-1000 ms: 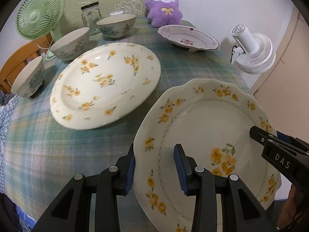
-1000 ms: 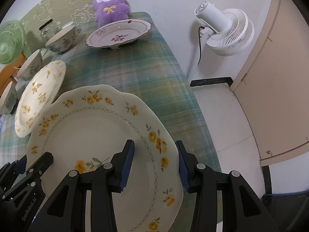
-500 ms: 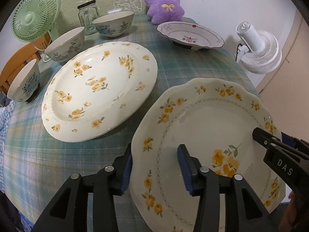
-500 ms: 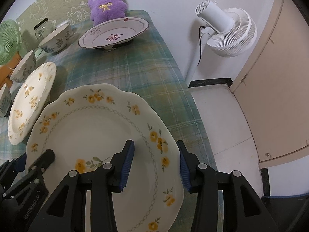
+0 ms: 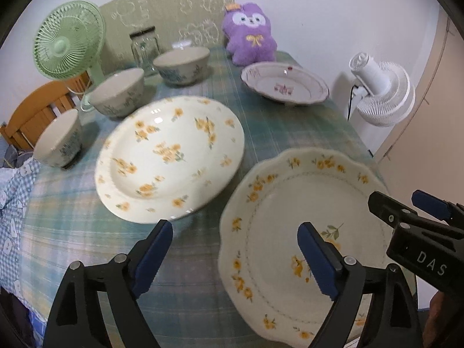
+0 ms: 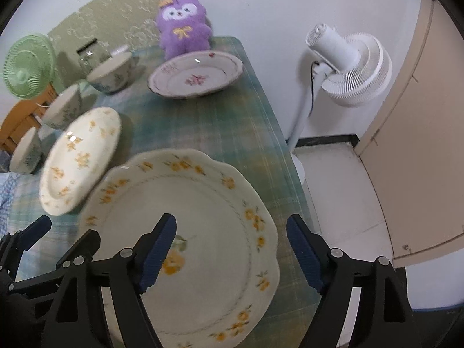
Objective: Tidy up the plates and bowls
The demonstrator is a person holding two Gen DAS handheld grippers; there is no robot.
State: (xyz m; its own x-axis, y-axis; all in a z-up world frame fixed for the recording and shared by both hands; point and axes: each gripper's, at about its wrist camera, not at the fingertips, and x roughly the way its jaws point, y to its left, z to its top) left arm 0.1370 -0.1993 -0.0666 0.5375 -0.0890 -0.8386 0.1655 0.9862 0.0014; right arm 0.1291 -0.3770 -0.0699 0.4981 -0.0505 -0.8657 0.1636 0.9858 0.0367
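Note:
A scalloped cream plate (image 5: 304,203) with yellow flowers lies flat on the checked tablecloth near the table's front right corner. My left gripper (image 5: 234,227) hovers over its left rim. The jaws are opening, and the blue pads stand wide of the rim on both sides without touching it. My right gripper (image 6: 231,220) hangs over the right rim of the same plate (image 6: 203,203). Its jaws are opening too, with the pads clear of the edge. Each gripper shows in the other's view: the right gripper (image 5: 395,196) and the left gripper (image 6: 69,229).
A large round yellow-flowered plate (image 5: 171,156) lies left of the scalloped one. Behind it are three bowls (image 5: 119,92), a pink-flowered plate (image 5: 284,87), a glass jar (image 5: 145,49), a purple plush (image 5: 250,37) and a green fan (image 5: 68,43). A white fan (image 5: 382,92) stands beyond the table's right edge.
Both grippers went from gripping the scalloped plate's rim to standing wide open, and both rose a little. The plate stays flat on the cloth.

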